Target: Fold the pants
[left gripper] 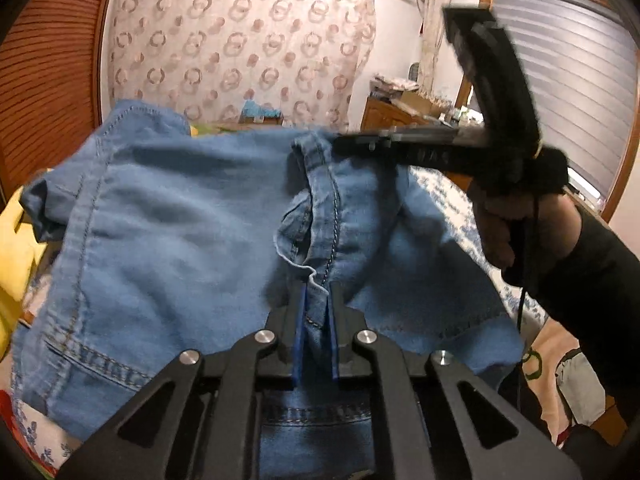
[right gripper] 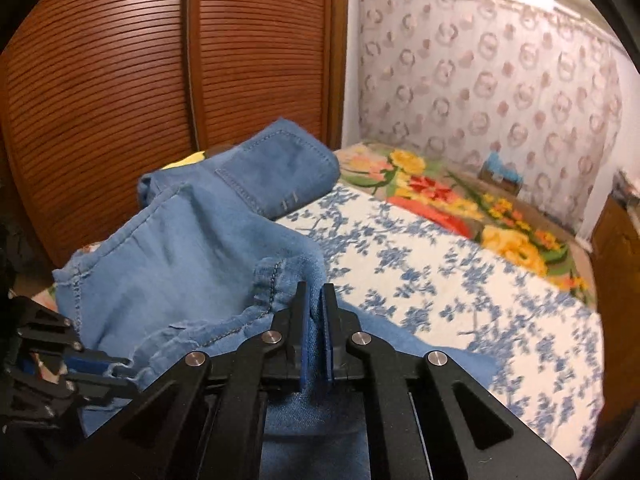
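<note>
Light blue denim pants lie bunched on the bed, partly lifted. My left gripper is shut on a stitched seam edge of the pants, with the cloth pinched between its blue pads. In the left wrist view the right gripper comes in from the right, held by a hand in a dark sleeve, its tips on a hemmed edge further back. In the right wrist view my right gripper is shut on a fold of the pants. The left gripper shows at the lower left, clamped on a frayed hem.
The bed has a white sheet with blue flowers and a bright floral blanket beyond it. A slatted wooden wardrobe door stands close behind. A patterned curtain, a wooden dresser and a window blind ring the room. Yellow cloth lies at left.
</note>
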